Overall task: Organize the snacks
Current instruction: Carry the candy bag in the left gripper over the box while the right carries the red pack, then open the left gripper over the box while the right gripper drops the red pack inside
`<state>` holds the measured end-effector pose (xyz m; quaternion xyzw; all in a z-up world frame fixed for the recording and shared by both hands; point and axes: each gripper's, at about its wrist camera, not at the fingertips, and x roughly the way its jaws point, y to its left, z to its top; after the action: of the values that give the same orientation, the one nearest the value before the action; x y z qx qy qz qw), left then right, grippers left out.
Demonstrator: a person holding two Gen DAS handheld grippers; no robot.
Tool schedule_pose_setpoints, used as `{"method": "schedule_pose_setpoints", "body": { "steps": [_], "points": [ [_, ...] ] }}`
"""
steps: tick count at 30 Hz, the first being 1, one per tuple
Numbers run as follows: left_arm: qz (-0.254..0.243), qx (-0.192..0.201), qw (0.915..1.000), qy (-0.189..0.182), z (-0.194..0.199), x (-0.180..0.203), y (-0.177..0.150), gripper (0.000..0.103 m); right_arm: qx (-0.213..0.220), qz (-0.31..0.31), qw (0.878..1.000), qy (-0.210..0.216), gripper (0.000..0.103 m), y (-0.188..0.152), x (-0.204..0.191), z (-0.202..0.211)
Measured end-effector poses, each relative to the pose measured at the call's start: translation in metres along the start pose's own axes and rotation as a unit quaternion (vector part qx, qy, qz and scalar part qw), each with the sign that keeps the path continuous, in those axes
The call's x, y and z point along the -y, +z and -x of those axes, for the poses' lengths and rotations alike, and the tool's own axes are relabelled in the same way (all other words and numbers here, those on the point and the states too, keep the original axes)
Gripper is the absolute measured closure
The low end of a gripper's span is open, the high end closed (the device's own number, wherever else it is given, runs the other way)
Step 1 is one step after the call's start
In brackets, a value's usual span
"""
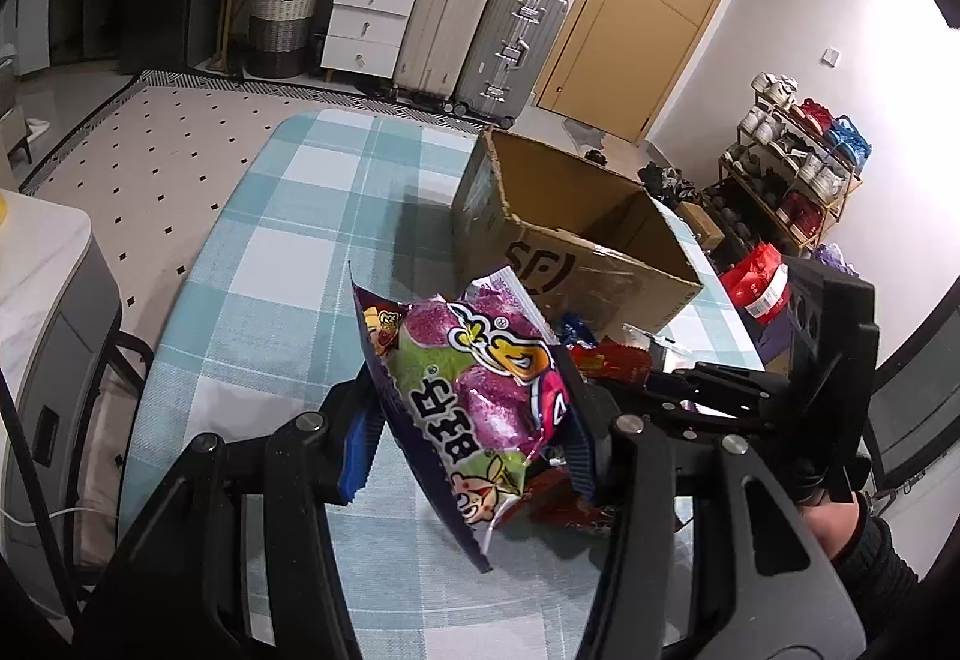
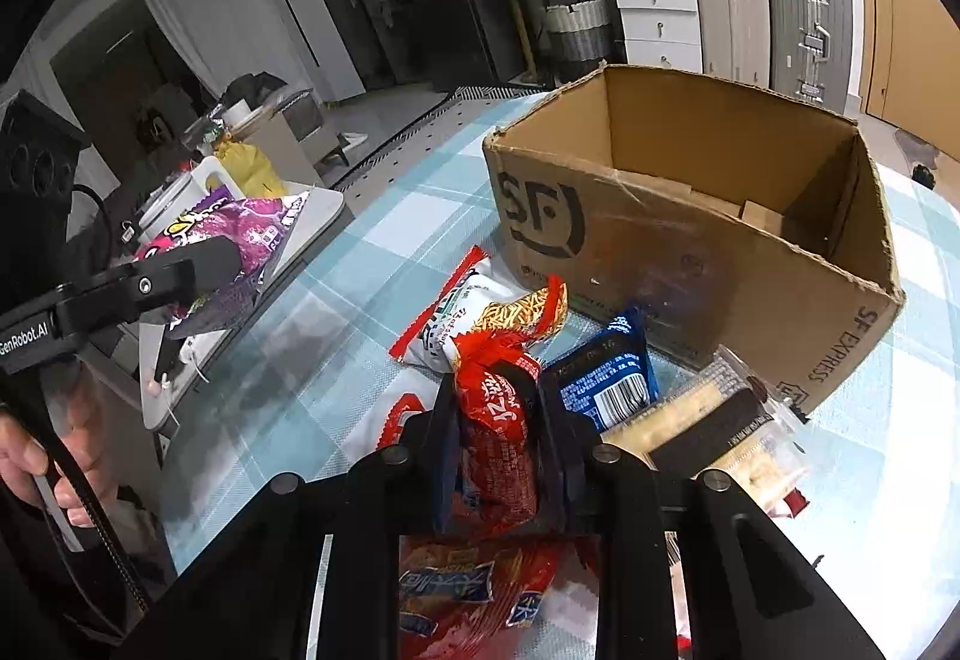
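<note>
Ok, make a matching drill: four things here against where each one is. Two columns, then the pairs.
1. shiny purple snack bag
2. crinkled red snack packet
3. brown cardboard box
4. dark blue barcoded packet

A. lying on the checked cloth by the box
B. standing open on the table
C. in the right claw
D. in the left claw

Pairs: 1-D, 2-C, 3-B, 4-A

Glossy purple-and-green snack bag (image 1: 480, 408), cartoon print, white lettering. Crinkled red snack packet (image 2: 501, 438), white script. Dark blue foil packet (image 2: 606, 384), white barcode panel. White noodle-picture bag (image 2: 474, 312), red zigzag ends. Plain brown cardboard box (image 2: 690, 264), black logo. Bench cloth (image 1: 312, 216): pale teal-and-white check. Black claw frames (image 2: 501, 456).
</note>
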<state>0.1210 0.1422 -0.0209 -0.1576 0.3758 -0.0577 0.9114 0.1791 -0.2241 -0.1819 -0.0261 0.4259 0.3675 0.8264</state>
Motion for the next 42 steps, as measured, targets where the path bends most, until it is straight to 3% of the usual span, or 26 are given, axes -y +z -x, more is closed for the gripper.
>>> {"method": "schedule_pose_setpoints", "body": {
  "steps": [10, 19, 25, 33, 42],
  "points": [
    [-0.022, -0.005, 0.9997, -0.011, -0.011, 0.022, 0.008, 0.055, 0.039, -0.033, 0.998, 0.027, 0.080, 0.000, 0.013, 0.036],
    [-0.063, 0.002, 0.9978, -0.022, -0.027, 0.056, 0.038, 0.055, 0.102, -0.036, 0.993, 0.036, 0.080, 0.030, 0.022, 0.097],
    [-0.084, -0.002, 0.9958, -0.036, -0.050, 0.085, 0.064, 0.055, 0.120, -0.040, 0.991, 0.040, 0.080, 0.053, 0.035, 0.119],
    [-0.104, -0.005, 0.9938, -0.039, -0.080, 0.112, 0.099, 0.055, 0.134, -0.041, 0.990, 0.034, 0.080, 0.085, 0.055, 0.134],
    [-0.132, -0.015, 0.9909, -0.025, -0.120, 0.132, 0.128, 0.055, 0.132, -0.047, 0.990, 0.016, 0.080, 0.102, 0.069, 0.120]
  ]
}}
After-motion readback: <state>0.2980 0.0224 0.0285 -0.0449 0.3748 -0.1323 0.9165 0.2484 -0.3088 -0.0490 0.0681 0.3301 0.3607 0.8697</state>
